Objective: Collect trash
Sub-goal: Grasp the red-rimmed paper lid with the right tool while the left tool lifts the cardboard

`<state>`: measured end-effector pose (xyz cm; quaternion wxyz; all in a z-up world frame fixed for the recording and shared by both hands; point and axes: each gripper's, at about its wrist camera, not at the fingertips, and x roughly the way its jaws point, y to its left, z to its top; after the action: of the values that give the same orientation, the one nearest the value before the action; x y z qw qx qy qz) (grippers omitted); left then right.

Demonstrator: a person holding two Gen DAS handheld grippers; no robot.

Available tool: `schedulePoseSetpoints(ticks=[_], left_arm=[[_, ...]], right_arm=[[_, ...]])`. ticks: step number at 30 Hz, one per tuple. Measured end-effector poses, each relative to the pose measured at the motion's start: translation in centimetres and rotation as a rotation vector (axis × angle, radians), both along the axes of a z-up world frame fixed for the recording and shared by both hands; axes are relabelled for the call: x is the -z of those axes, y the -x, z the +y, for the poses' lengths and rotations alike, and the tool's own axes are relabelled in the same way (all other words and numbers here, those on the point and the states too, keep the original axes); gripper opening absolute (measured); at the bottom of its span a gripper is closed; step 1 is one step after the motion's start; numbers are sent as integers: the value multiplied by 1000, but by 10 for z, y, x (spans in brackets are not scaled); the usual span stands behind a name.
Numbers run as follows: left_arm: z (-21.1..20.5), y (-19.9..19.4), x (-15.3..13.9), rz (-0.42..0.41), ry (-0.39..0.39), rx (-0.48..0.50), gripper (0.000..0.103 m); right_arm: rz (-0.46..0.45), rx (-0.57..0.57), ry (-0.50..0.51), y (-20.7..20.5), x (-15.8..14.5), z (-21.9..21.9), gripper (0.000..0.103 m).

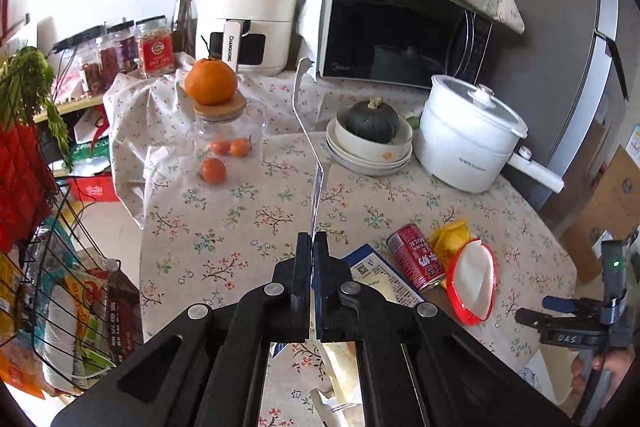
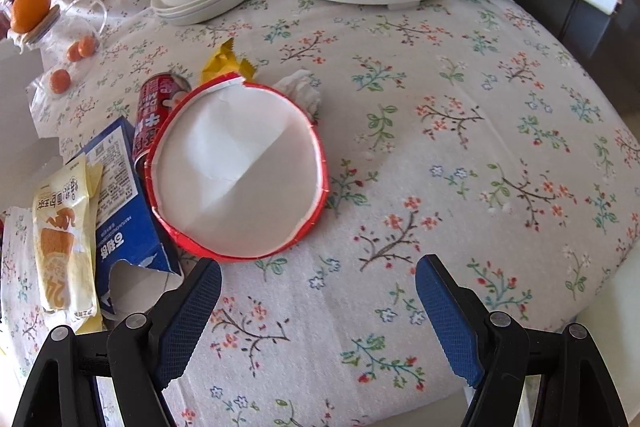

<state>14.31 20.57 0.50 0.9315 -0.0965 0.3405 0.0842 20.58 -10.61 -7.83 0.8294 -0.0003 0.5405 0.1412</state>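
My left hand-held gripper [image 1: 311, 241] pinches a thin white sheet [image 1: 318, 183]; my right hand-held gripper [image 2: 318, 281] gapes empty near the red-rimmed lid [image 2: 240, 171] on the worktop [image 2: 460, 147].

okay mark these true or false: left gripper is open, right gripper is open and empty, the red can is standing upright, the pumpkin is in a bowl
1. The left gripper is open. False: it is shut on a thin white sheet.
2. The right gripper is open and empty. True.
3. The red can stands upright. False: it lies on its side beside the red-rimmed paper bowl.
4. The dark green pumpkin sits in a bowl. True.
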Motion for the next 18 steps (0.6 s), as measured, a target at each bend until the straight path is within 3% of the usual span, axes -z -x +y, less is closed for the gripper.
schedulePoseSetpoints(ticks=[4, 12, 18], left_arm=[[13, 17, -9, -29, 48, -15, 0], [27, 40, -8, -28, 106, -13, 0], [34, 42, 3, 3, 153, -2, 0]], right_arm=[[-32, -107, 52, 5, 10, 40, 82], [-124, -268, 327, 19, 39, 88, 66], [-154, -286, 373, 10, 56, 96, 53]])
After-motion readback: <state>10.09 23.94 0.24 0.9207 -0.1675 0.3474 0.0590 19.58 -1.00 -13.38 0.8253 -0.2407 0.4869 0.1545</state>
